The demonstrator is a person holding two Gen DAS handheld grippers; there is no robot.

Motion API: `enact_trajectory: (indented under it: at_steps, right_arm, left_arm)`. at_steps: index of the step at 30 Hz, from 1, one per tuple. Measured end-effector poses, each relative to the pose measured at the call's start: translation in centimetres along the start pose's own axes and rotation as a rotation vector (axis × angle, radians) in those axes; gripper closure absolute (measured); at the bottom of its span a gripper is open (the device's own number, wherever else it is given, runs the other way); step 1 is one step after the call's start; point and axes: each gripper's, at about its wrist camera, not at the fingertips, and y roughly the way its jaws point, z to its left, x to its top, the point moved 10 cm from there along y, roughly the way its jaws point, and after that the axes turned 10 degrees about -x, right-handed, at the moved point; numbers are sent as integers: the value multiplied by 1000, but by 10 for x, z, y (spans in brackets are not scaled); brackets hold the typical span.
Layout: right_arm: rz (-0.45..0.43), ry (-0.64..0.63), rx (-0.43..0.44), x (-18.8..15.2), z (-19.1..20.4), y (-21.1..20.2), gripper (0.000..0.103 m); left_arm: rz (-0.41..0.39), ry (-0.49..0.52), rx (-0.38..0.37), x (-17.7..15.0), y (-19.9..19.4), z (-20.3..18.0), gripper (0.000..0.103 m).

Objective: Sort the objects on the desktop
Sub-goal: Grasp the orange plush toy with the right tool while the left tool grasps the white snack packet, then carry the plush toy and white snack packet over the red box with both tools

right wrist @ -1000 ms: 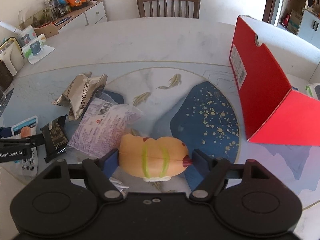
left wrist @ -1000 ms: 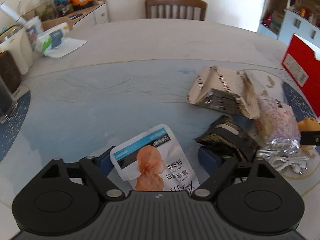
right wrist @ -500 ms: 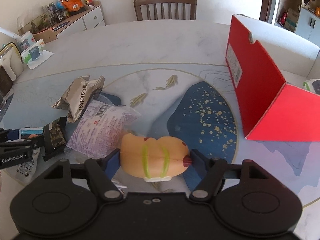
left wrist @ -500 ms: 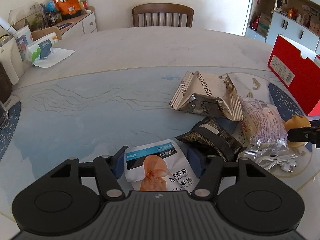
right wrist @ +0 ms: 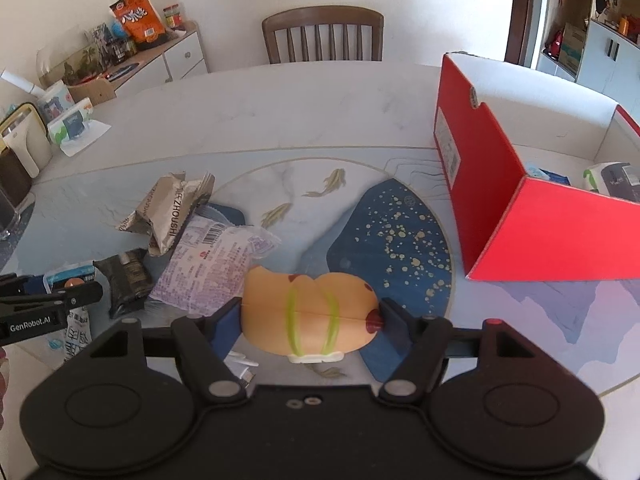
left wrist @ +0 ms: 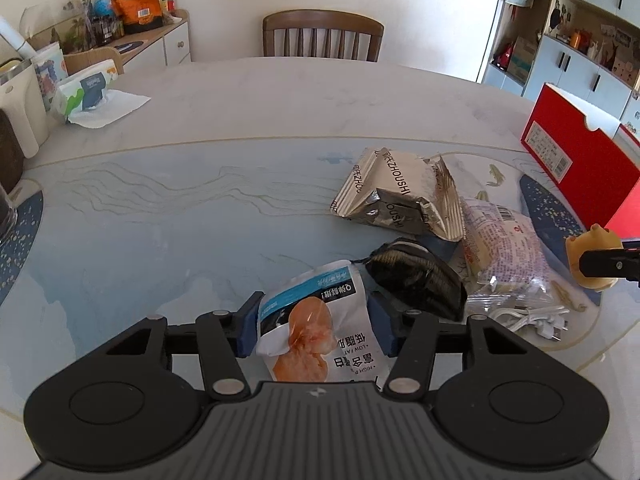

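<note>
Table [left wrist: 280, 112] — left claw [left wrist: 314, 322] now clamping white pouch [left wrist: 320, 320], lifted.

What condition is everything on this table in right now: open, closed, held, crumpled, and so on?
Left claw: shut on white chicken snack pouch, sealed.
Right claw: shut on orange rubber toy.
Red cardboard box: open, things inside.
Silver foil packet: crumpled, lying flat.
Clear plastic bread bag: lying flat.
Black snack packet: lying on the table.
White cable: loosely coiled.

Left gripper [left wrist: 313, 330] clamping white snack pouch [left wrist: 320, 328], crumpled wrappers [left wrist: 400, 196] beyond
</note>
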Motion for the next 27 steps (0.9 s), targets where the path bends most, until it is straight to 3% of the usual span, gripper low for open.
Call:
enact_trajectory:
  at_steps: [18,27]
  right_arm:
    - [-43,4,-6,-5,-6,-37,32]
    - [-82,-10,-23,8,-17,-62,32]
  left_arm:
    - [-29,-51,-52,-5,-38,-10,49]
    - [-46,1,-136,13,-54,-47,49]
